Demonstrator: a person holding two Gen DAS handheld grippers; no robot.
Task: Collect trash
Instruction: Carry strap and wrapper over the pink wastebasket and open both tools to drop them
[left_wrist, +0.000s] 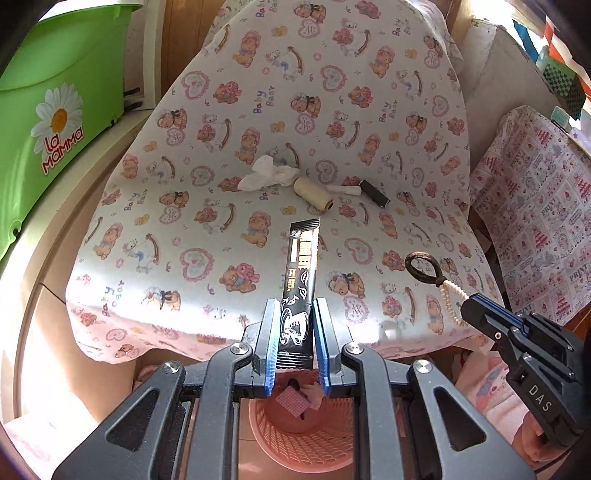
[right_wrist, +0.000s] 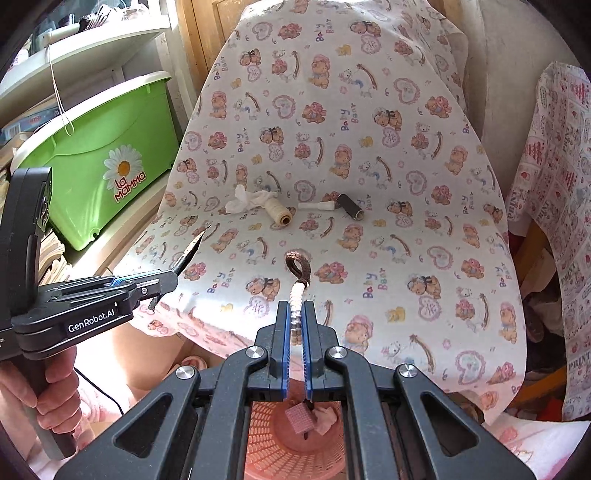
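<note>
The black sachet (left_wrist: 300, 295) stands pinched between the fingers of the left gripper (left_wrist: 294, 343), its lower end directly above the pink basket (left_wrist: 291, 439) and its upper end reaching over the front edge of the counter (left_wrist: 207, 221), which is draped in a teddy-bear cloth. Beside it, also above the basket, the right gripper (right_wrist: 294, 347) has its fingers pressed onto a beaded cord (right_wrist: 296, 314) whose brown leather loop (right_wrist: 298, 267) rises over the counter's edge. Inside the basket lie a pink checked piece (right_wrist: 300, 419) and a crumpled pale scrap (right_wrist: 325, 417). Farther back from the basket, in a row on the counter, sit a crumpled white tissue (left_wrist: 267, 173), a cream thread spool (left_wrist: 313, 194) touching it, a small white stick (left_wrist: 345, 190) and a dark spool (left_wrist: 375, 194). Left of the counter is a green tub (left_wrist: 55, 110) marked "La Mamma".
</note>
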